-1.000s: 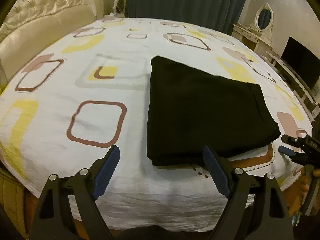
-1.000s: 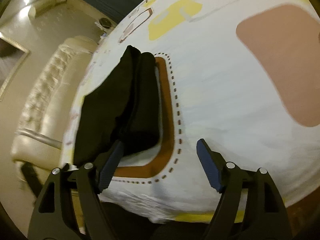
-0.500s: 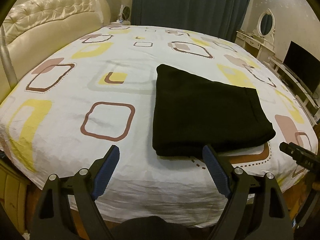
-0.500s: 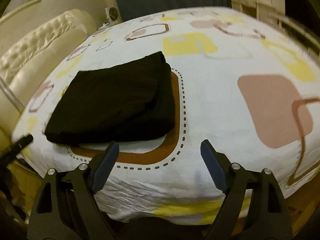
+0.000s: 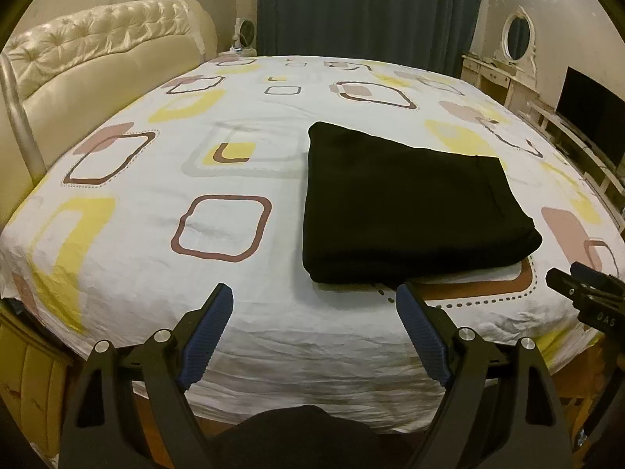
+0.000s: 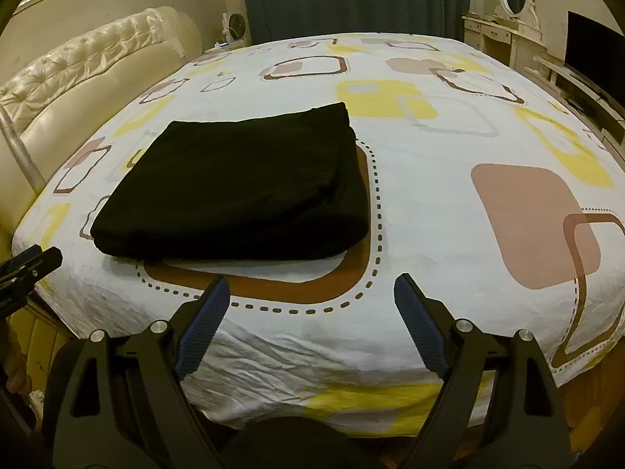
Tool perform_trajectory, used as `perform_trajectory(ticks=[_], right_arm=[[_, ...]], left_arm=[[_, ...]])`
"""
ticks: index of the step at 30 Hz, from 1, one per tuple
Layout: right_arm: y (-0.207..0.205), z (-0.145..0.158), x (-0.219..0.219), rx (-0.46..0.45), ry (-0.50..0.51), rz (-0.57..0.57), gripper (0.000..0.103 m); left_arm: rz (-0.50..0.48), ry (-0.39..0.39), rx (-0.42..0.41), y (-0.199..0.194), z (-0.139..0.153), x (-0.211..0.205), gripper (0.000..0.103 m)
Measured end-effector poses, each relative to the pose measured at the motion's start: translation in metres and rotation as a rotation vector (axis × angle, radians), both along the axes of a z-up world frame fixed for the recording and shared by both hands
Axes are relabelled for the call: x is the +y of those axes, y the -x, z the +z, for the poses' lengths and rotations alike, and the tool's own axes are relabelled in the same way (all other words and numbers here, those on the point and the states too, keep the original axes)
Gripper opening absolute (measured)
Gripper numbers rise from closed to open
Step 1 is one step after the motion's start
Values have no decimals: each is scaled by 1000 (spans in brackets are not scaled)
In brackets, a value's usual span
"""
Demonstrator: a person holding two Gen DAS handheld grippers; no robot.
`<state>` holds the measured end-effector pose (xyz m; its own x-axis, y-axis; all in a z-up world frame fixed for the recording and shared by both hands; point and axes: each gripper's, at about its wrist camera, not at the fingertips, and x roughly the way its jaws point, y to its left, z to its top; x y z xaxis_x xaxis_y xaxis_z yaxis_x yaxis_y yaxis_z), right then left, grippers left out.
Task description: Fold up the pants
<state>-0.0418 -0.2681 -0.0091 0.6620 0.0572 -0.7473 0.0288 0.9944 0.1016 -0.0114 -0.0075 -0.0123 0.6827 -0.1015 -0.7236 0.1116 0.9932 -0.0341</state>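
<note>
A: Where are the black pants (image 5: 410,211)?

B: Folded into a flat bundle on the patterned bedsheet (image 5: 156,203), near the bed's near edge.

A: And the grippers?

B: Both have jaws wide apart, holding nothing. The left gripper (image 5: 314,322) has the bundle ahead to its right; the right gripper (image 6: 308,312) has it ahead-left. Neither looks clearly nearer; the bundle seems finished.

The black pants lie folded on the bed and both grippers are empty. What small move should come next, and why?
Probably none on the cloth: draw both grippers back and stop. The black pants already lie as a compact, flat, squared stack on the bed sheet. The left gripper and right gripper are open, with nothing between their fingers, clear of the near edge.
</note>
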Motion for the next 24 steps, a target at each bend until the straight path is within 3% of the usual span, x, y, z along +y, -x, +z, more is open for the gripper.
perform_trajectory(ticks=[24], right_arm=[[-6, -9, -5, 13, -16, -29, 86]], left_arm=[[-19, -30, -19, 1, -4, -16, 85]])
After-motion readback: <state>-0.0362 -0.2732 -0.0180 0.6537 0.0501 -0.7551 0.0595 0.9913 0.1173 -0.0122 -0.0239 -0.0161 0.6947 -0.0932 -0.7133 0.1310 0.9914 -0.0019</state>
